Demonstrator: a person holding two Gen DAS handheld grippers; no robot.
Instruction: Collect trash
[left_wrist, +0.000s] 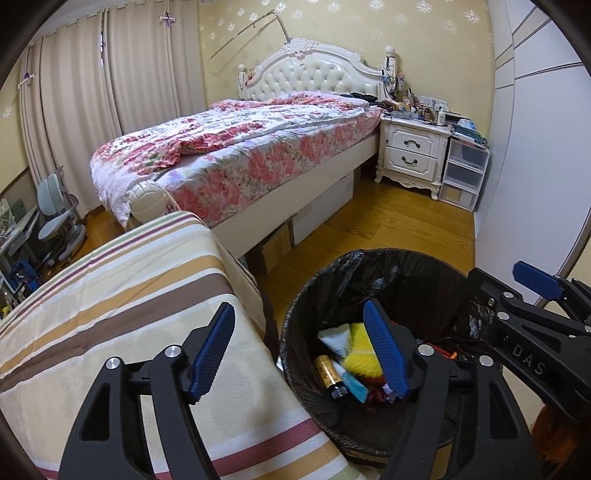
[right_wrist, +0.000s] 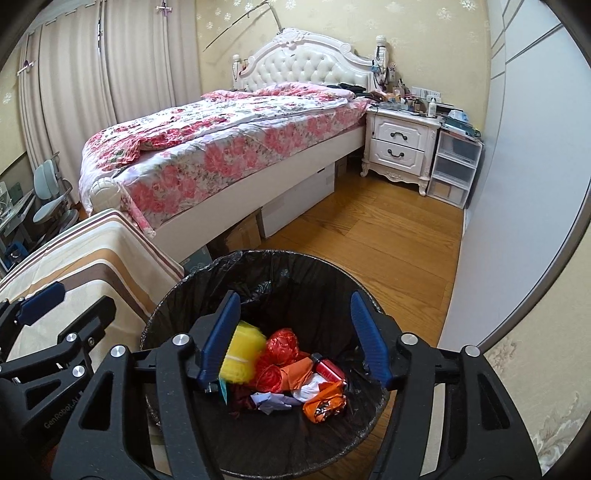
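Note:
A round trash bin (right_wrist: 295, 277) with a black liner stands on the wood floor below both grippers. Its bottom holds a blurred yellow item (right_wrist: 242, 356), red crumpled balls (right_wrist: 282, 341), an orange wrapper (right_wrist: 325, 402), a small red bottle (right_wrist: 328, 369) and white paper (right_wrist: 273, 400). My right gripper (right_wrist: 295, 302) hangs over the bin mouth, open, with nothing between its blue pads. My left gripper (left_wrist: 299, 317) is open and empty too, straddling the bin's left rim (left_wrist: 291, 325) beside the striped cloth. The left wrist view also shows a gold tube (left_wrist: 327, 373) in the bin.
A striped cloth-covered surface (left_wrist: 129, 295) adjoins the bin on the left. Beyond it is a bed (left_wrist: 240, 147) with a floral quilt and boxes underneath. A white nightstand (left_wrist: 413, 147) and plastic drawers (left_wrist: 463, 173) stand at the back; a white wardrobe (right_wrist: 517, 184) lines the right.

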